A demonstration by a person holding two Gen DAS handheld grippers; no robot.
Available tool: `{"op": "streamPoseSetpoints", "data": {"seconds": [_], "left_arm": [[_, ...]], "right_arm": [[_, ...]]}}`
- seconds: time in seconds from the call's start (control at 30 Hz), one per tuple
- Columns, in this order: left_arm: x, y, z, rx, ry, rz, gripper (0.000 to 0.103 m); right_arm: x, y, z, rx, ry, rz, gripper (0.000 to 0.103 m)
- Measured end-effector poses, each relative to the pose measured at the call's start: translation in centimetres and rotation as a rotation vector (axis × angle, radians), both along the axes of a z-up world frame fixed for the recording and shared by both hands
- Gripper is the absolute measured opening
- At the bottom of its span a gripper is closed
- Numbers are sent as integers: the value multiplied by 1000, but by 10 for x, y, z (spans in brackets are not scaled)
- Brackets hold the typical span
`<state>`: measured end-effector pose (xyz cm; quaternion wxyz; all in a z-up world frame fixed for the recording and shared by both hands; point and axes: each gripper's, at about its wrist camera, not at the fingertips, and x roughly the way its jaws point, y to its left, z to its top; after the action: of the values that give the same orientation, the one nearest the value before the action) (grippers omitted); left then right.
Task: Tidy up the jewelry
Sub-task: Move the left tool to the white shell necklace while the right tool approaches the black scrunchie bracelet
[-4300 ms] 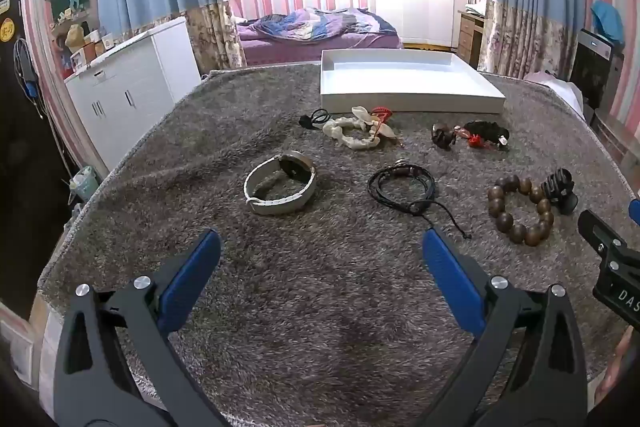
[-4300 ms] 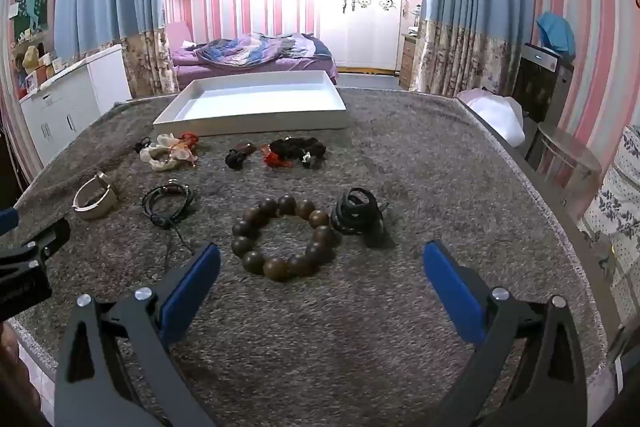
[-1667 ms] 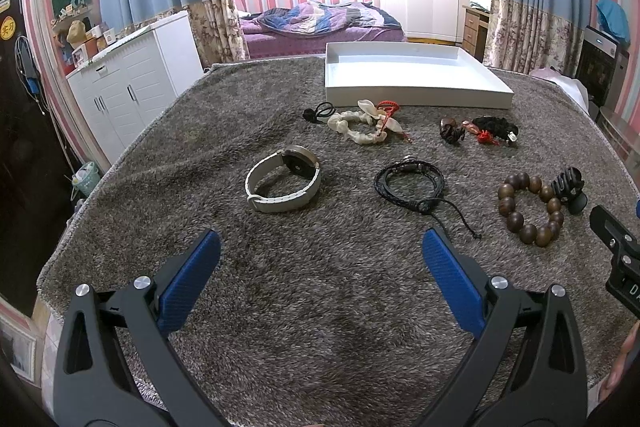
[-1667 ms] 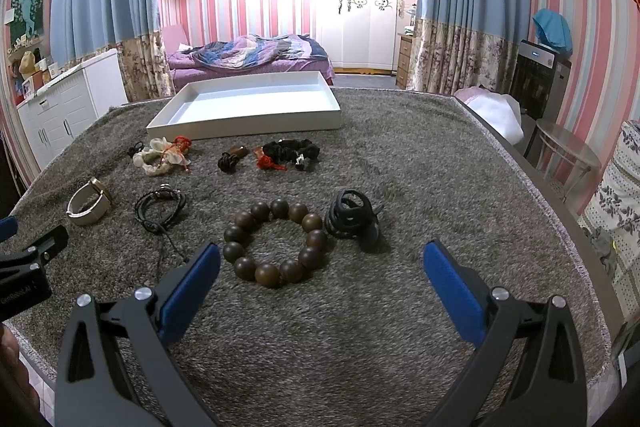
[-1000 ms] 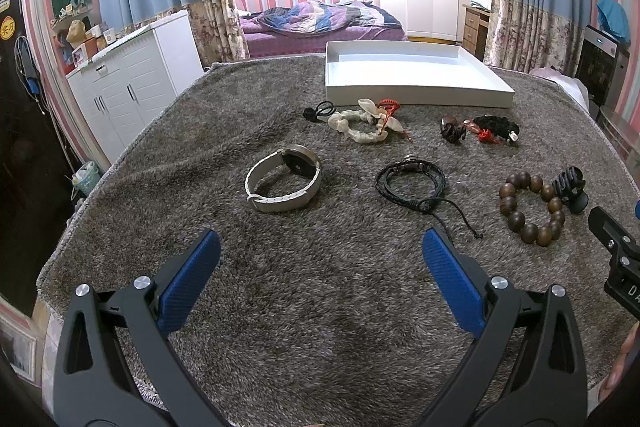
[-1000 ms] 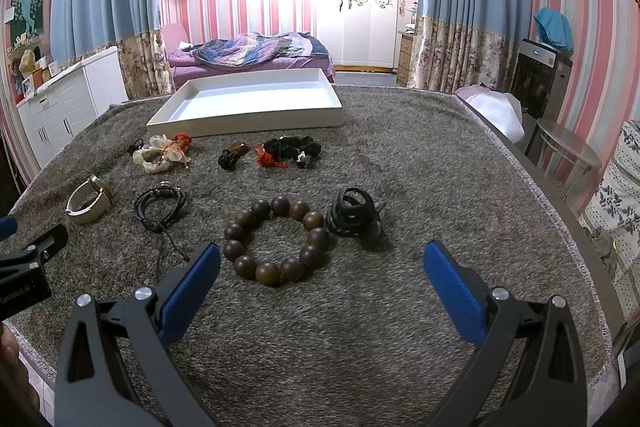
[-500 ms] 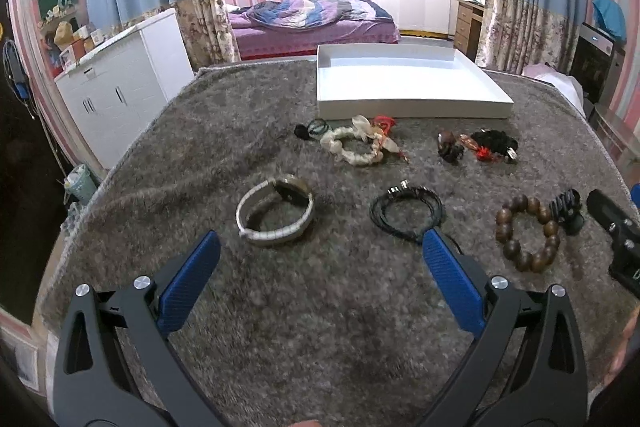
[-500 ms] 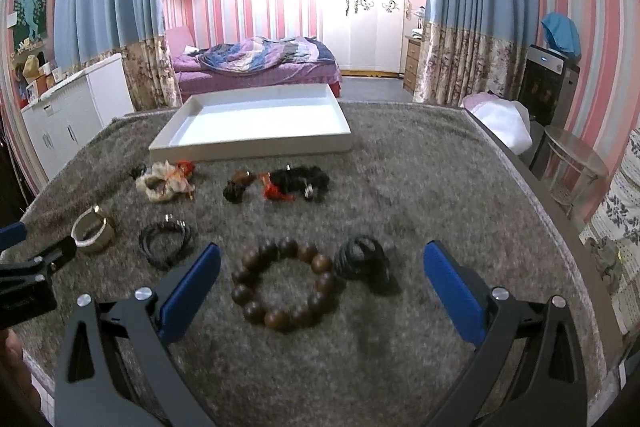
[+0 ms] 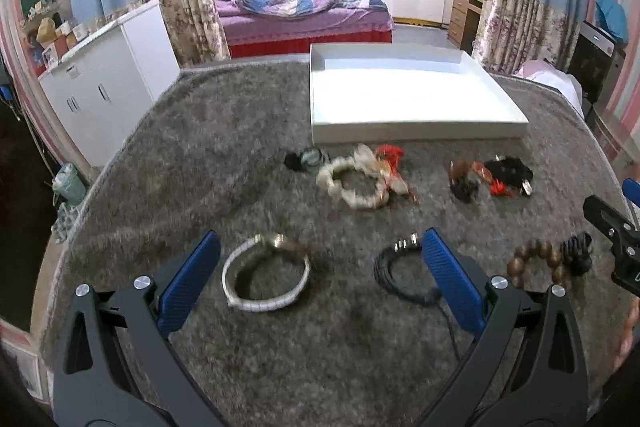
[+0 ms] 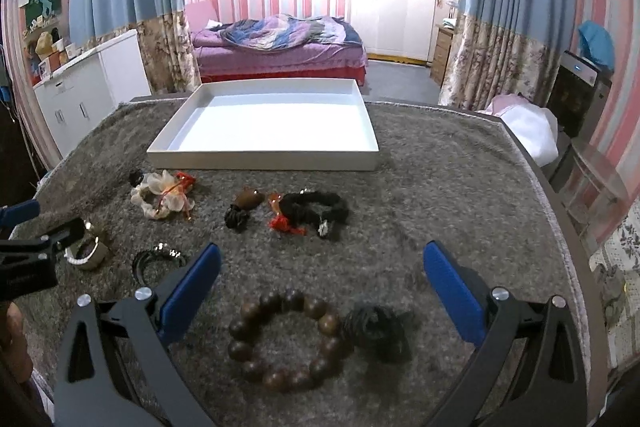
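A grey shaggy cloth (image 9: 224, 155) covers a table, and a shallow white tray (image 9: 416, 133) sits toward its far side, with nothing in it. All the jewelry lies on the cloth on the near side of the tray.

Just in front of the tray's near wall, a cream beaded bracelet (image 9: 354, 183) with a red tassel lies toward the tray's left corner, with a small dark piece beside it. Toward the tray's right corner lies a black cord bracelet (image 9: 508, 173) with red accents, next to a small brown bead charm (image 10: 246, 201).

Nearer still from the tray, a white band bracelet (image 9: 266, 279) lies between the tips of the left gripper (image 9: 320, 283), whose blue-padded jaws are spread wide and hold nothing. A black braided cord (image 9: 398, 275) lies just beside its right finger.

The right gripper (image 10: 322, 291) is also spread wide and empty above the cloth. A brown wooden bead bracelet (image 10: 286, 339) lies between its fingers, touching a black coiled hair tie (image 10: 374, 331) on its right.
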<state>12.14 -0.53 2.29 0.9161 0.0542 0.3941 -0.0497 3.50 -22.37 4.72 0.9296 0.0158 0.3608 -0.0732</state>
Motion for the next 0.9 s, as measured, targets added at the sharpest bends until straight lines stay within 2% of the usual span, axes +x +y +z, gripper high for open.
{"op": "streamPoseSetpoints", "data": {"seconds": [0.1, 0.27, 0.37, 0.43, 0.5, 0.63, 0.73, 0.87, 0.9], "left_arm": [[12, -4, 4, 7, 2, -12, 100], [46, -3, 10, -19, 52, -41, 100], [70, -1, 11, 3, 71, -36, 100], [86, 0, 6, 1, 115, -47, 100], [102, 1, -3, -7, 173, -66, 100], [124, -1, -19, -28, 268, -112, 98], [137, 0, -30, -31, 336, -121, 88], [142, 4, -35, -54, 383, -119, 87], [143, 4, -37, -56, 392, -123, 87]], "right_arm": [[12, -3, 2, -22, 10, -15, 101], [37, -10, 7, -57, 45, -10, 101], [54, -18, 5, -15, 95, -9, 101], [64, -28, 2, 59, 128, 3, 101], [72, -36, 0, 86, 141, -6, 101], [97, -44, -3, 57, 204, -10, 101], [115, -49, -9, 93, 255, 18, 101], [131, -46, -20, 80, 316, 55, 100], [135, -46, -24, 82, 333, 61, 95]]}}
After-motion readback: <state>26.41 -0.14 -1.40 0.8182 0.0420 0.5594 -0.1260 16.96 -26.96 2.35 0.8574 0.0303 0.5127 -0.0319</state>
